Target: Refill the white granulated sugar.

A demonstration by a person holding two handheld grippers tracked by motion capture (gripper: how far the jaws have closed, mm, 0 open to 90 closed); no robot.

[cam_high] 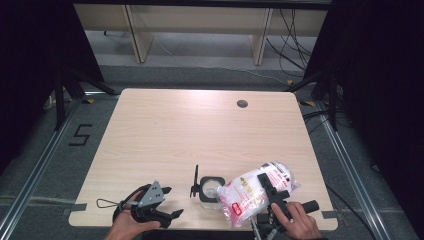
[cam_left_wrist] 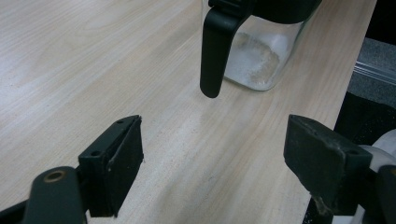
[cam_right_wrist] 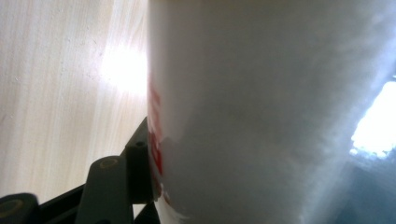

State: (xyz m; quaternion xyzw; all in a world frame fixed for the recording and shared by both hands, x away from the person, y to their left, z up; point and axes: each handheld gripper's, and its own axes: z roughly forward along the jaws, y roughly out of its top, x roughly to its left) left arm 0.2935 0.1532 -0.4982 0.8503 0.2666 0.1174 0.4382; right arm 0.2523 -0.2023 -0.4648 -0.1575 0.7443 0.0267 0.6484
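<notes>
A: What is the largest thing in the scene?

B: A pale wooden rectangular table (cam_high: 200,135) with rounded corners. Near its front edge, at the right, a soft white plastic bag with red print (cam_high: 250,192), full of a white granular powder, is tipped toward a clear square glass jar with a black rim and a black hinged lid (cam_high: 210,189). The bag's mouth sits at the jar's opening.

A: How will the bag handle?

B: It looks floppy and fairly heavy for its size, with slick film that could slide. A hold across the middle of its body, where the contents bulge, seems safest; pinching near the mouth would likely choke the flow. The jar is rigid, breakable glass, and a little powder already lies in its bottom.

A: And the right gripper?

B: The right gripper (cam_high: 270,192), a black two-jaw tool, is clamped across the bag with its jaws part-way apart, pressing the film on each side. The person's right hand (cam_high: 295,220) holds it from below the table's front edge, angled up and leftward.

A: The left one?

B: The left gripper (cam_high: 167,202) rests low near the front edge, left of the jar, jaws spread wide and holding nothing. It points toward the jar's raised lid.
</notes>
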